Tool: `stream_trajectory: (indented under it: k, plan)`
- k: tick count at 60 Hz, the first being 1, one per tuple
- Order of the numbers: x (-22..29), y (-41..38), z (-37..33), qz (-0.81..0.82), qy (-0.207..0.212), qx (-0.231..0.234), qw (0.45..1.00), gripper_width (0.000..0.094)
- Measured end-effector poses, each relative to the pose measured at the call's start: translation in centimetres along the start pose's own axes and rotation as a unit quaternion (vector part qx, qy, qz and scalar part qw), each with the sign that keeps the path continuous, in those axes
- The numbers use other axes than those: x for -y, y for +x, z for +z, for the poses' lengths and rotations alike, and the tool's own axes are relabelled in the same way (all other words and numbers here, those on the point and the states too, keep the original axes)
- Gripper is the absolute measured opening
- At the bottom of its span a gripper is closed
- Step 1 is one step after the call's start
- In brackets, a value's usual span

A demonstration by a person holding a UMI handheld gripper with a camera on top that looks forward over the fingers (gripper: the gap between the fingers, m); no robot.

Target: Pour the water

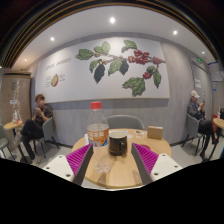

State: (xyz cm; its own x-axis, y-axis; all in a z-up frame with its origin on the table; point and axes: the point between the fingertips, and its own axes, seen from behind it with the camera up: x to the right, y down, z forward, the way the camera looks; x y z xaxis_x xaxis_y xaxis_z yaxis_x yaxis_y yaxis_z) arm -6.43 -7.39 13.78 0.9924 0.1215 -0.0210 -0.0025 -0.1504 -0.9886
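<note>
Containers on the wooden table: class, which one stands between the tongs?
The clear plastic bottle with the red cap stands between the tongs; the dark cup and the cardboard box sit farther back.

Scene evenly and brightly lit. Light source: recessed ceiling spots [112, 20], which read as small blown-out white discs. Shadows soft and weak. The pale wall with the leaf mural [118, 63] is rendered clearly, no glare. Strong fisheye distortion: ceiling line and walls bow outward toward the edges. Overall detail soft; distant seated persons [38, 117] appear slightly blurred.
</note>
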Motion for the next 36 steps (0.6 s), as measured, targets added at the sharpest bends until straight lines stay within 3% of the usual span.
stream_trajectory:
  k: [7,9,20,23,25,36]
  plan:
    - [0.8,0.0,1.4,-0.003,0.005,0.027,1.000,0.0825]
    - [0.4,-3.8,4.4,0.000,0.014,0.016,1.000,0.0824]
    - [1.9,-4.3,8.8,0.000,0.030,-0.012,0.999,0.0813]
    - [1.9,-4.6,9.8,-0.005,0.031,-0.016,0.999,0.0718]
    - [1.9,-4.8,10.4,-0.011,0.031,-0.020,0.999,0.0530]
    - [1.8,-4.3,11.1,-0.002,0.046,-0.026,0.999,0.0328]
